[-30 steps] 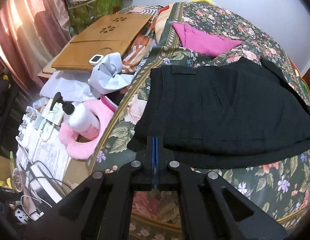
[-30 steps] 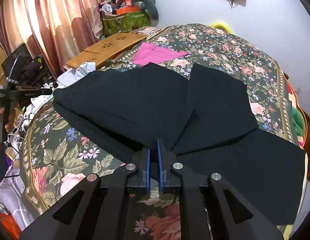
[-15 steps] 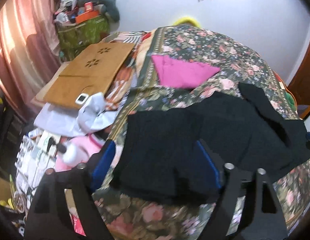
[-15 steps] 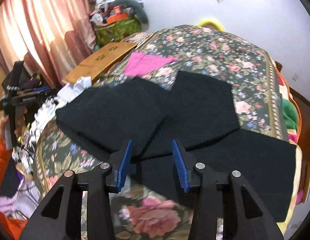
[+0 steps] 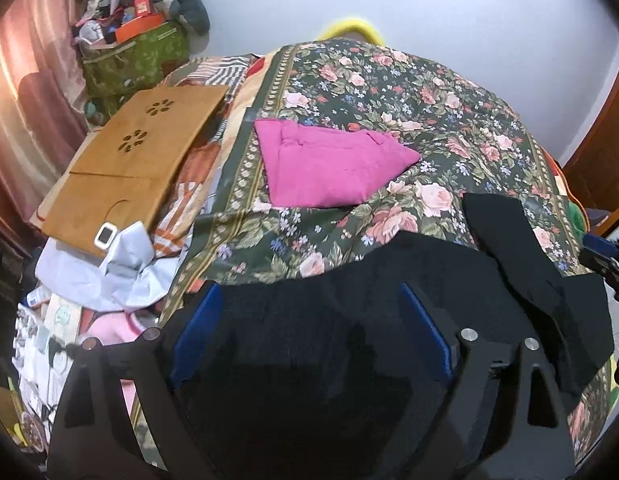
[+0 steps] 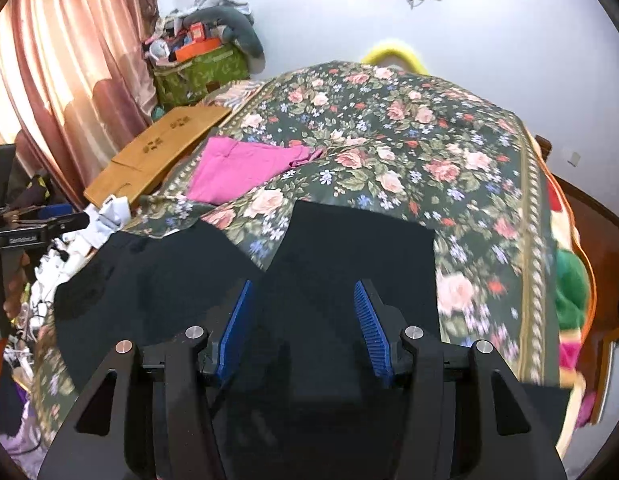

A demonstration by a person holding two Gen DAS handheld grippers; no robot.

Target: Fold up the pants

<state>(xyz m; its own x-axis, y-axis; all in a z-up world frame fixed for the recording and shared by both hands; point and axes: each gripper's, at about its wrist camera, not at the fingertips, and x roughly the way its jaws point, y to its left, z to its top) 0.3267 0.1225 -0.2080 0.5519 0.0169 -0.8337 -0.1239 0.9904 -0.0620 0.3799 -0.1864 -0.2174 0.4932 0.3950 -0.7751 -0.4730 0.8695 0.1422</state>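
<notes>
Black pants (image 5: 389,280) lie spread on the floral bedspread (image 5: 389,92), near its front edge. In the right wrist view the pants (image 6: 349,248) show two flat panels with a V-shaped gap between them. My left gripper (image 5: 309,328) is open and empty, raised above the pants' left part. My right gripper (image 6: 303,328) is open and empty, raised above the middle of the pants. The other gripper's tip (image 5: 605,256) shows at the right edge of the left wrist view.
Folded pink pants (image 5: 329,168) lie farther back on the bed. A wooden lap tray (image 5: 137,160) rests at the bed's left side, with white cloth (image 5: 121,256) and clutter below. A green bag (image 6: 201,72) and curtain (image 6: 69,60) stand at the back left.
Both grippers were shut on the pants' near edge. They have let go, opened wide and lifted up and back. The pants now lie loose on the bed.
</notes>
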